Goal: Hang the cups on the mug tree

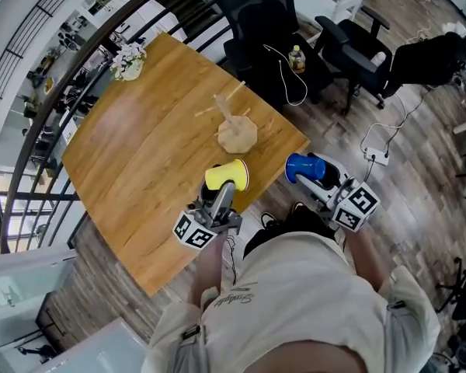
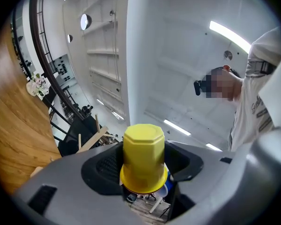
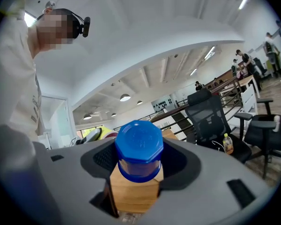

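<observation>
The big wooden table (image 1: 140, 154) fills the left half of the head view. Two black office chairs (image 1: 264, 29) stand on the floor past its far edge, at about 1 o'clock from the table's middle. The person stands at the near edge, at 6 o'clock.

The wooden mug tree (image 1: 234, 127) stands on the table near its right corner. Its pegs look bare, and no cup hangs on it.

The left gripper (image 1: 221, 193) is over the near part of the table, at about 6 o'clock from the mug tree. Its jaws are closed tight on the yellow cup (image 2: 144, 161), one jaw on each side. The cup's flat bottom points away from the gripper.

The right gripper (image 1: 317, 173) is at about 3 o'clock from the yellow cup, past the table's edge and over the floor. Its jaws squeeze the blue cup (image 3: 138, 153) the same way.

So the job looks like it has not really begun. Both cups are picked up, but both are yet to be hung.

A small bottle (image 1: 297, 57) sits on one chair, and its label is too small to read. The person's shirt (image 1: 295, 301) has curly writing, also too small to read. The marker cubes (image 1: 356, 206) show black and white squares only, no words.
</observation>
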Available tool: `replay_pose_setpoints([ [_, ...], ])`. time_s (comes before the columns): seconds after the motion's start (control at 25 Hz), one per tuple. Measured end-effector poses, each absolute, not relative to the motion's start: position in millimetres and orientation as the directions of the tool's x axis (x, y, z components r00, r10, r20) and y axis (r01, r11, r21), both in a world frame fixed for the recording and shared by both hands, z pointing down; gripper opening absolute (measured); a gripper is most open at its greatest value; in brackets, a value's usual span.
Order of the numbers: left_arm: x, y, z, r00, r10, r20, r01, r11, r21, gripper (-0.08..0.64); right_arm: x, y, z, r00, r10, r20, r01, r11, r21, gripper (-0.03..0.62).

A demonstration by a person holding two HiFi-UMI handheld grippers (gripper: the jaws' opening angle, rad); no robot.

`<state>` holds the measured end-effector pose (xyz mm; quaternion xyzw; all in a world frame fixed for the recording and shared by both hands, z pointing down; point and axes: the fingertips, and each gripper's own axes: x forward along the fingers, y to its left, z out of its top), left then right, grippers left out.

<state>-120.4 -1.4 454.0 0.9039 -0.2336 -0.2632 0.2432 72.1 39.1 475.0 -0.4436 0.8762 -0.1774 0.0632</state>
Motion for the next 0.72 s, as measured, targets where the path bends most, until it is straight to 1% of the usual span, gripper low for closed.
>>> replay_pose_setpoints([
  [0.2, -120.0, -24.6, 458.0, 0.74, -0.583, -0.334, -0.332, -0.75, 0.573, 0.272, 71.1, 8.8, 482.5, -0.636, -0.77, 0.051, -0.728, 0.576, -0.371, 0.25],
  [0.4, -120.6, -46.7, 453.7, 0.685, -0.651, -0.327, -0.399, -0.71, 0.58, 0.271, 73.7, -41.2, 489.8, -0.709, -0.704, 0.043, -0.661, 0.642, -0.388, 0.25],
  [0.72, -126.2, -78.6, 444.1, 0.6, -0.736, -0.313, -0.509, -0.653, 0.561, 0.27, 65.9, -125.6, 487.2, -0.81, -0.586, 0.01, -0.553, 0.758, -0.347, 0.25],
])
